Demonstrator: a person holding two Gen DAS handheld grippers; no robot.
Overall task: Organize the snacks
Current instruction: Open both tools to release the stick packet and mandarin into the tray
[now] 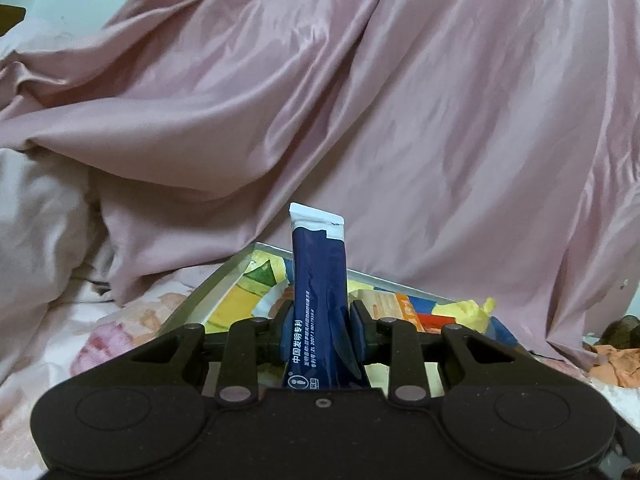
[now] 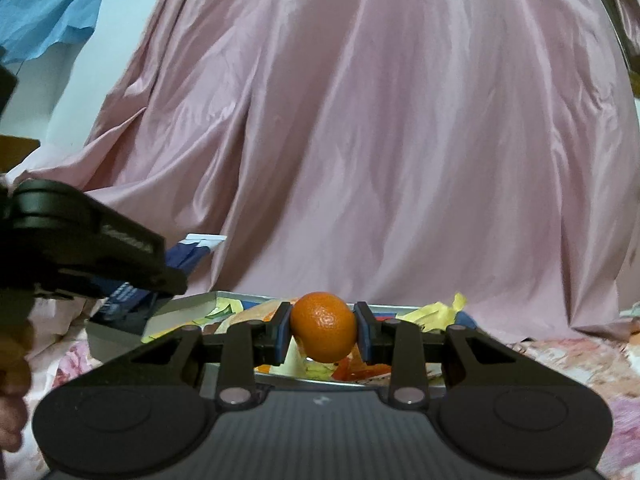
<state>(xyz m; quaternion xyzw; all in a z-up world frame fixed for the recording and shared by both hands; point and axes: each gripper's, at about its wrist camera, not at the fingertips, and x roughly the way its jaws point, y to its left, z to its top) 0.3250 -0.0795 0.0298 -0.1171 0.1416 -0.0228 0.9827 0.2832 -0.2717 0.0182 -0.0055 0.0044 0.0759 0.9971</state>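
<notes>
In the left wrist view, a dark blue stick sachet (image 1: 319,300) with a white torn top is clamped upright between the pads of the left gripper (image 1: 319,330). A metal tray (image 1: 224,280) with a colourful printed floor lies just below and ahead of the claw, yellow wrappers (image 1: 474,312) to its right.

In the right wrist view, a mandarin (image 2: 323,326) is clamped by the right gripper (image 2: 323,330) directly above the same tray (image 2: 192,302). Each item would best be lowered close to the tray floor before release, so the fruit is not left rolling.
</notes>
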